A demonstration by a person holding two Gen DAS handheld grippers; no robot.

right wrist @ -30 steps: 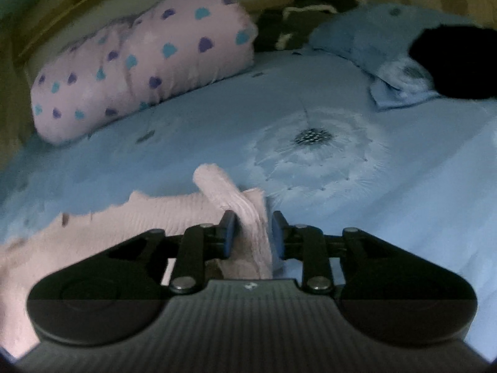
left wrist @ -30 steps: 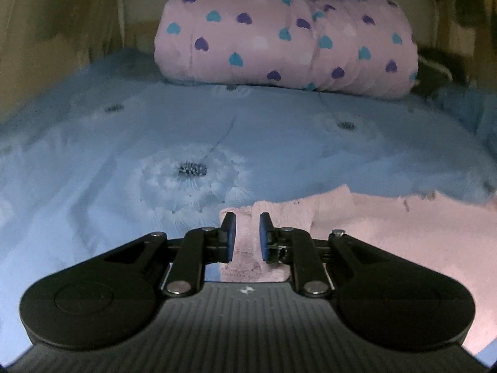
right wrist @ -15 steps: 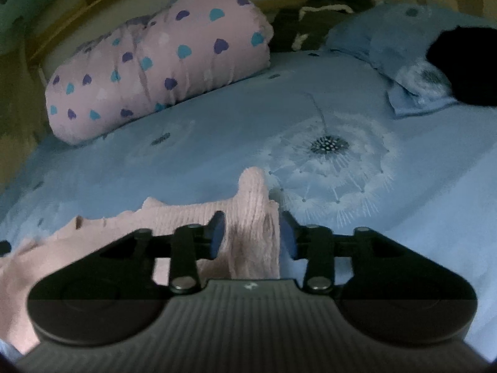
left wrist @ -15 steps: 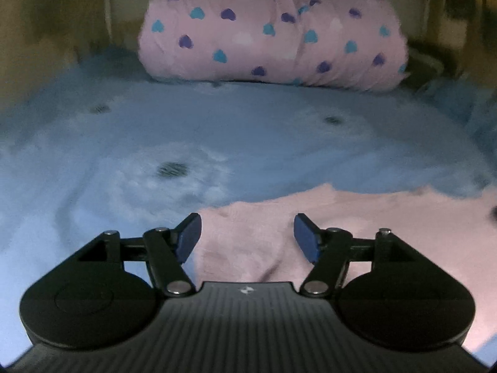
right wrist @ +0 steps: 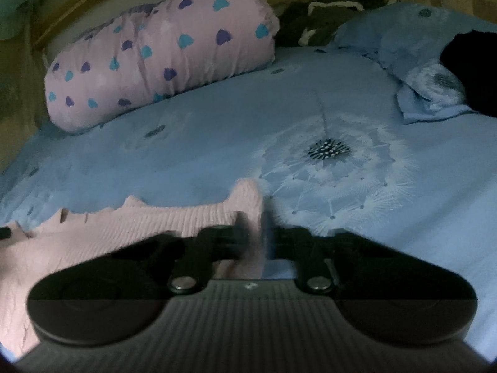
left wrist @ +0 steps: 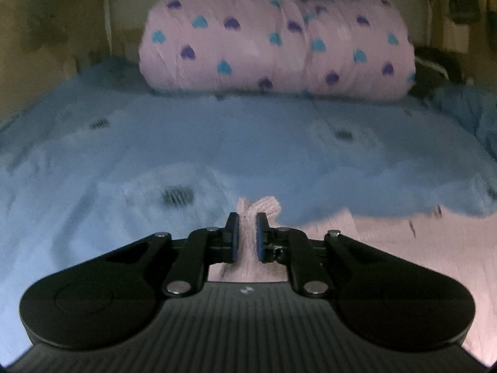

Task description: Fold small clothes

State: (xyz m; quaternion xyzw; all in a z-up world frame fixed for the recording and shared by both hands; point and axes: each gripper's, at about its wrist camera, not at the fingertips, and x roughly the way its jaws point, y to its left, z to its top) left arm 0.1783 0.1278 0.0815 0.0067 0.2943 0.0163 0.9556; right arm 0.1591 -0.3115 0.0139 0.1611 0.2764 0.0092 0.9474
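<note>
A pale pink ribbed knit garment (left wrist: 403, 248) lies spread on the blue dandelion-print bedsheet (left wrist: 217, 143). My left gripper (left wrist: 247, 228) is shut on a bunched fold at the garment's left corner, which pokes up past the fingertips. In the right wrist view the same garment (right wrist: 108, 236) stretches to the left. My right gripper (right wrist: 254, 233) is shut on its right corner, a tuft standing up between the blurred fingers.
A rolled pink quilt with blue and purple hearts (left wrist: 276, 46) lies across the head of the bed, also in the right wrist view (right wrist: 161, 46). A blue pillow (right wrist: 413, 56) with a black item (right wrist: 472, 68) sits at the right, dark clothing (right wrist: 326, 15) behind.
My left gripper opened wide over the garment's edge half a second ago, and has now closed on a fold. My right gripper kept its hold, tightened, and lifted the corner slightly.
</note>
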